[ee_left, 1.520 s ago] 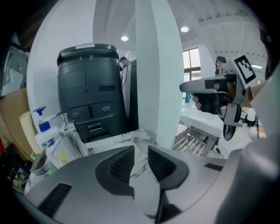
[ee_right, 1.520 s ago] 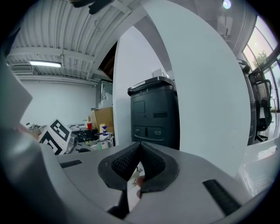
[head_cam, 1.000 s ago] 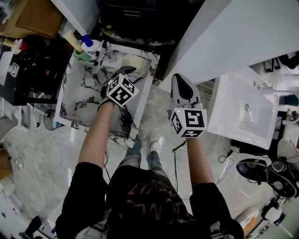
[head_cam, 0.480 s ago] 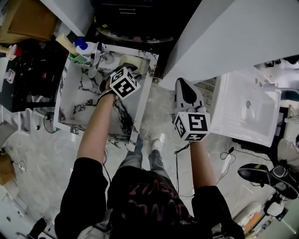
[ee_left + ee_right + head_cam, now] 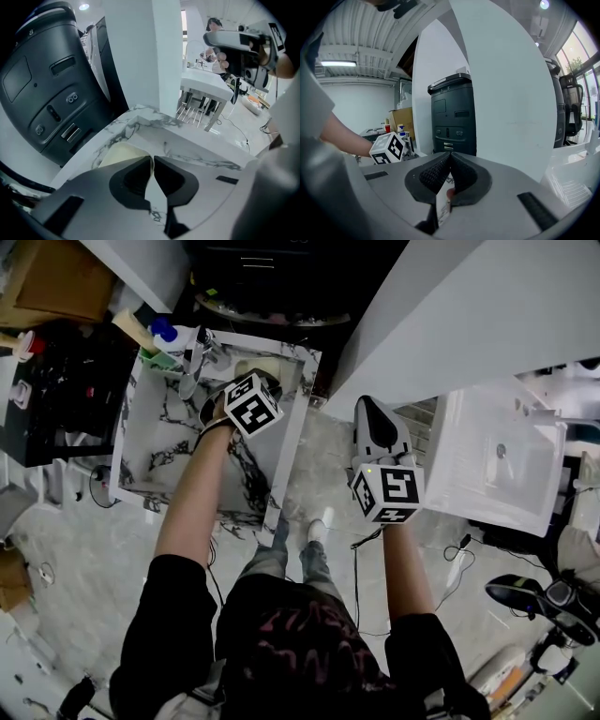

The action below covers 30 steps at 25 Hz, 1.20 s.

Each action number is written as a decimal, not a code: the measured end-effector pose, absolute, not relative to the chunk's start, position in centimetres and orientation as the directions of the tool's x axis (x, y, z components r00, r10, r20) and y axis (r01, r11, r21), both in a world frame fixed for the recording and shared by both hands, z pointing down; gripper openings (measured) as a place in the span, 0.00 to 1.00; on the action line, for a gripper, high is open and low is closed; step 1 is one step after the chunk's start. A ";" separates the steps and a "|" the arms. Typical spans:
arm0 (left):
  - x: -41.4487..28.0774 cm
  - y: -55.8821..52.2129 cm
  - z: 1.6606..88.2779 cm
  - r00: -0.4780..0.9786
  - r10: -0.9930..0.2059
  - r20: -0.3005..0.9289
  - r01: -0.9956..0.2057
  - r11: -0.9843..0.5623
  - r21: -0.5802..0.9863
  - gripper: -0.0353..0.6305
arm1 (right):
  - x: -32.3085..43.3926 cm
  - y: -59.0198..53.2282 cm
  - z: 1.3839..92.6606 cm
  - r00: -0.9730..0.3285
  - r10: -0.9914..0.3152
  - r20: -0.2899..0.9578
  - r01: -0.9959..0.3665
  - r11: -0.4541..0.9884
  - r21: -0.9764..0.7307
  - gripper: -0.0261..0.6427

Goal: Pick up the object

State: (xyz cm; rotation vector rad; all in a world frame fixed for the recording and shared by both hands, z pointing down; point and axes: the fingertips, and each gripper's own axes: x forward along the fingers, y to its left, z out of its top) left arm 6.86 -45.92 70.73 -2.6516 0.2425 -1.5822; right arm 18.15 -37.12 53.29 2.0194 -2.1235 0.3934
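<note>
A cream, bowl-like round object lies at the far right corner of a white marble-patterned table. My left gripper reaches over it. Its jaws are closing, and the object's thin rim sits pinched between their tips. My right gripper hangs in the air over the floor, right of the table. Its jaws are shut with nothing between them. Most of the cream object is hidden under the left gripper in the head view.
A blue-capped bottle and other small items crowd the table's far left corner. A dark printer-like cabinet stands just behind the table. A white pillar rises at the right, with a white sink unit beyond it.
The left gripper has moved forward onto the cream object, and its jaws have gone from wide open to nearly together. The right gripper has hardly moved.
</note>
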 end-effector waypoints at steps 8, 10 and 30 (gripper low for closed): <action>7.0 -45.3 69.1 0.515 -0.179 0.838 -0.134 -0.983 -0.127 0.11 | 17.4 -37.0 52.8 -0.074 -0.949 0.305 -0.996 0.057 -0.064 0.06; 7.1 -45.1 68.3 0.531 -0.195 0.825 -0.148 -0.980 -0.137 0.11 | 17.3 -36.9 52.5 -0.075 -0.951 0.301 -0.996 0.058 -0.066 0.06; 4.6 -39.0 54.4 0.696 -0.461 0.550 -0.445 -0.879 -0.172 0.11 | 16.2 -33.5 45.8 -0.113 -0.972 0.207 -0.993 0.107 -0.040 0.06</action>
